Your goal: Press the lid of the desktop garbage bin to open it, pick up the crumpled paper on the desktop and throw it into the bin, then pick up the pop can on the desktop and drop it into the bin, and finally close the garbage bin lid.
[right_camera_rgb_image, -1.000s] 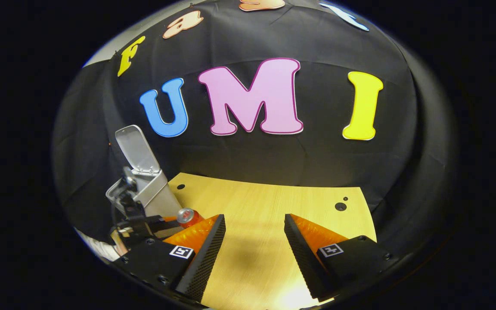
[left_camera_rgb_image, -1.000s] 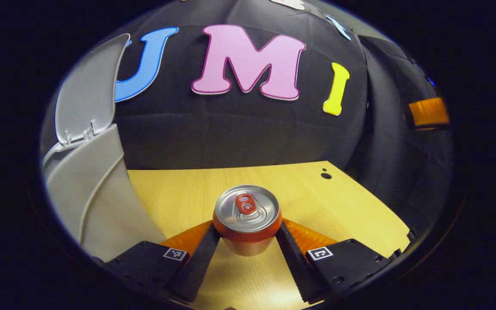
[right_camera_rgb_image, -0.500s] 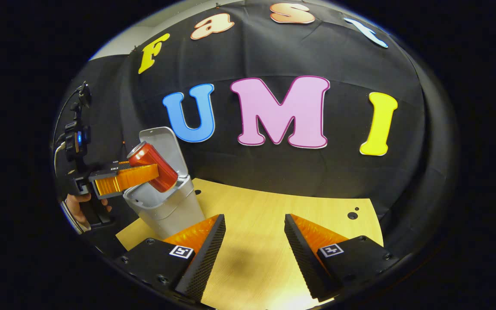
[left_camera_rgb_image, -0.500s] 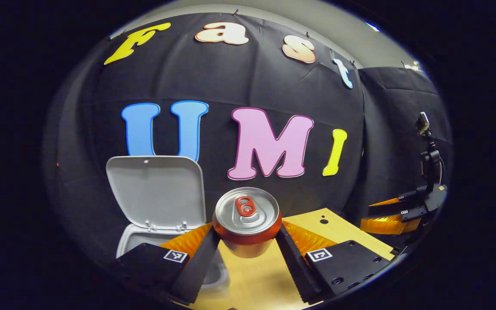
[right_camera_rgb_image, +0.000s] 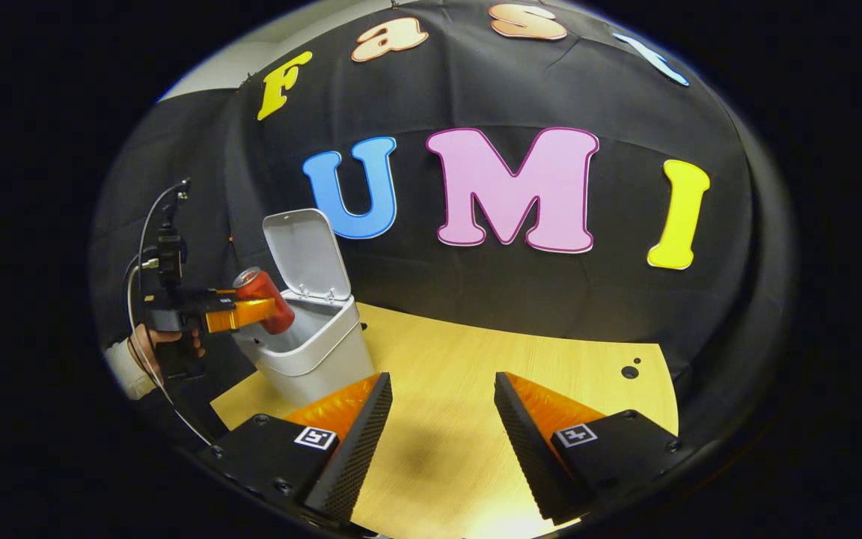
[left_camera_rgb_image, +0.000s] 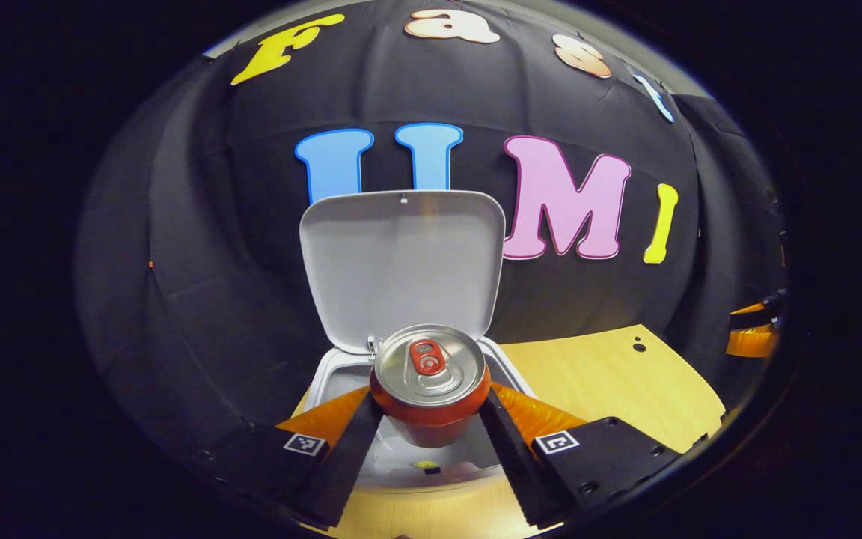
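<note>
My left gripper [left_camera_rgb_image: 431,408] is shut on the red pop can [left_camera_rgb_image: 429,382], held upright over the open mouth of the white garbage bin [left_camera_rgb_image: 509,368]. The bin's lid [left_camera_rgb_image: 401,266] stands raised behind the can. In the right gripper view the can [right_camera_rgb_image: 263,299] hangs above the bin [right_camera_rgb_image: 315,352] at the left, gripped by the left gripper [right_camera_rgb_image: 255,313], with the lid [right_camera_rgb_image: 307,254] tilted up. A small yellowish scrap [left_camera_rgb_image: 426,464] shows inside the bin. My right gripper [right_camera_rgb_image: 442,415] is open over the wooden desktop [right_camera_rgb_image: 476,359], nothing between its fingers.
A hand [right_camera_rgb_image: 143,348] with a pale sleeve holds the left gripper's handle at the far left. The desktop has small dark holes [right_camera_rgb_image: 629,371] near its right back corner. The right gripper's fingers [left_camera_rgb_image: 753,329] show at the right edge of the left gripper view.
The left gripper lifted the can from the desktop and carried it left, over the open bin. The right gripper stayed open and nearly still.
</note>
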{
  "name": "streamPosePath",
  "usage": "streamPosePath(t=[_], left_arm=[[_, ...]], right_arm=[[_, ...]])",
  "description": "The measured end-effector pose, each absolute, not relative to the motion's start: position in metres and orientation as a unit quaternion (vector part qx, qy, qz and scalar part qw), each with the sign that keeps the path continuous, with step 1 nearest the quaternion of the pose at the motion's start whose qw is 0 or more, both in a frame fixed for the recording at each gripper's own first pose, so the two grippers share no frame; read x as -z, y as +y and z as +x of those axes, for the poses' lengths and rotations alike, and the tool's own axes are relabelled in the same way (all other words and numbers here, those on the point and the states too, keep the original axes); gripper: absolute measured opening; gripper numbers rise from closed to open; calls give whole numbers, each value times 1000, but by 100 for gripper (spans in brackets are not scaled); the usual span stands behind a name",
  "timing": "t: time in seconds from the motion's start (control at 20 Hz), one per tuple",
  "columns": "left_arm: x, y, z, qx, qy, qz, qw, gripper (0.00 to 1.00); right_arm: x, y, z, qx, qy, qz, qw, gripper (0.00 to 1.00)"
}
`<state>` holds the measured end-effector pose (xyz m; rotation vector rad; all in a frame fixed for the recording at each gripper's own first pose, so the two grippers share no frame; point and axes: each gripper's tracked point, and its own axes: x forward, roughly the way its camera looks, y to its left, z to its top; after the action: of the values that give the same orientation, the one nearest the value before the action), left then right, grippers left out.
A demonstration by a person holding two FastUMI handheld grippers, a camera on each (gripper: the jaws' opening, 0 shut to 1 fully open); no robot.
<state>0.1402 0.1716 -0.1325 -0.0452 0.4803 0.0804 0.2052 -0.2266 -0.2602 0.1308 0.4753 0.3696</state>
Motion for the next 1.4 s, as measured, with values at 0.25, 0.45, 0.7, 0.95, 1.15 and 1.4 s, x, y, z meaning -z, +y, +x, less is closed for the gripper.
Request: streamPosePath(t=[0.25, 0.45, 0.7, 0.95, 1.15, 1.4], left_arm=[[126, 173, 142, -41, 225, -17, 973, 88], [102, 173, 148, -48, 187, -8, 981, 98], [44, 179, 177, -40, 123, 1, 992, 97], [-16, 204, 227, -52, 63, 3, 997, 97], [-39, 217, 274, -58, 36, 31, 997, 97], [3, 219, 296, -48, 126, 2, 991, 98]], right_arm=[[265, -230, 204, -181, 240, 71, 951, 90], [265, -235, 204, -178, 238, 72, 952, 90], [264, -244, 202, -171, 236, 72, 954, 90], [265, -246, 200, -166, 233, 72, 955, 90], [267, -248, 197, -163, 234, 75, 956, 90], [268, -252, 197, -155, 234, 85, 956, 90]])
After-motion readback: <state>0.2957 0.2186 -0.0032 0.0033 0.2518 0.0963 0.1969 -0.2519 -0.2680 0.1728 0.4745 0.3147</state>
